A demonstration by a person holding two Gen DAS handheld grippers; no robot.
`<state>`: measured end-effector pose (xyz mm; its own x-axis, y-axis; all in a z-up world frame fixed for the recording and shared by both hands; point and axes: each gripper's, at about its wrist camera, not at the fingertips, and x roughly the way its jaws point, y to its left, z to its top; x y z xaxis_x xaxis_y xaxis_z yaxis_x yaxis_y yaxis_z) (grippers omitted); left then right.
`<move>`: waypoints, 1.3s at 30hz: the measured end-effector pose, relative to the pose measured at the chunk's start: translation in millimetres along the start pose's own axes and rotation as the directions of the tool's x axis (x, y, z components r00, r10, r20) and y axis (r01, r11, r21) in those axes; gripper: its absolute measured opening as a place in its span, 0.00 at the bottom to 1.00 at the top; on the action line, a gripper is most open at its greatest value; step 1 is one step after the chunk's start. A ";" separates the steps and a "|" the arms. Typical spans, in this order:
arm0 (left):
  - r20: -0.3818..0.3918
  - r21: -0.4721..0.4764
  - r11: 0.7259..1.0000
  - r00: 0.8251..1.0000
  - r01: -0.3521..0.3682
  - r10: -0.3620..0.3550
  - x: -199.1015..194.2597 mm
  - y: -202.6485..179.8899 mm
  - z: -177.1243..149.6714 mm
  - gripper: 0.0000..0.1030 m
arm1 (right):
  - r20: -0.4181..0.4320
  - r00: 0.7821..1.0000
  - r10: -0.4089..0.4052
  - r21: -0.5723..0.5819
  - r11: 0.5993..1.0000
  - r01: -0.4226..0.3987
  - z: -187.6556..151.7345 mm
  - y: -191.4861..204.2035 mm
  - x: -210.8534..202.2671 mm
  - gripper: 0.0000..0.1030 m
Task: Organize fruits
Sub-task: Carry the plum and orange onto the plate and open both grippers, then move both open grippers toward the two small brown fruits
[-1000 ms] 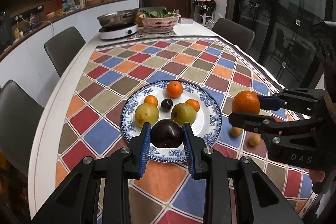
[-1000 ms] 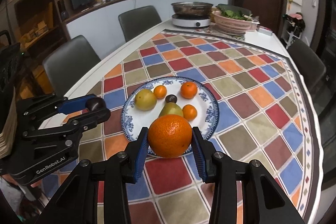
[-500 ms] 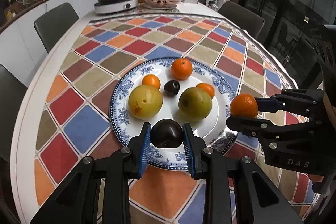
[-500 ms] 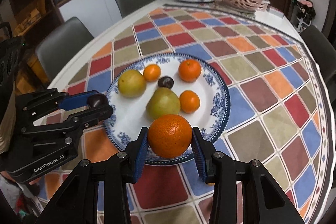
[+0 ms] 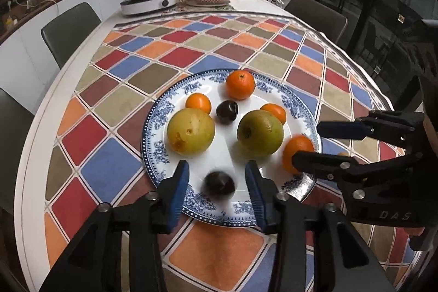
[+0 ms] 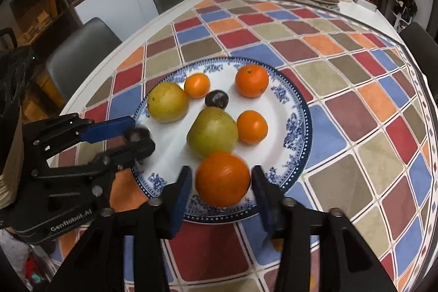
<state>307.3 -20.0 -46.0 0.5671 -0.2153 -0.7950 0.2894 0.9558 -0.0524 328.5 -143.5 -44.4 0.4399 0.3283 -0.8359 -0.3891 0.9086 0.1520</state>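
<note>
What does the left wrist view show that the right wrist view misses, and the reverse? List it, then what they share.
Only the left wrist view: the dark glass wall on its right, and the left tongs head-on, open around the near plum.

Only the right wrist view: the wooden shelves on its left, and the right tongs head-on, open around the big orange.

Both: the blue-patterned plate, two pears, three small oranges, the far plum, pan and pink basket.
</note>
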 end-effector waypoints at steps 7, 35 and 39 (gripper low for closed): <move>0.057 0.000 0.998 0.997 -0.059 0.059 -29.9 -2.4 -2.0 0.43 | 0.082 0.994 -0.077 0.011 0.997 0.076 -0.9 1.2 -29.4 0.53; 0.165 0.073 0.992 0.982 -0.100 0.087 -104.1 -74.9 -39.2 0.73 | 0.207 0.958 -0.197 0.052 0.980 0.191 -80.6 -5.7 -117.9 0.63; 0.140 0.088 0.993 0.988 -0.083 0.070 -94.8 -84.5 -46.7 0.73 | 0.181 0.963 -0.201 0.061 0.979 0.193 -93.4 -13.9 -112.4 0.63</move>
<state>193.1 -71.0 5.5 0.6882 -0.1735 -0.7044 0.3081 0.9490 0.0673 208.9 -217.1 -1.8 0.6486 0.1800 -0.7395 -0.2468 0.9689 0.0194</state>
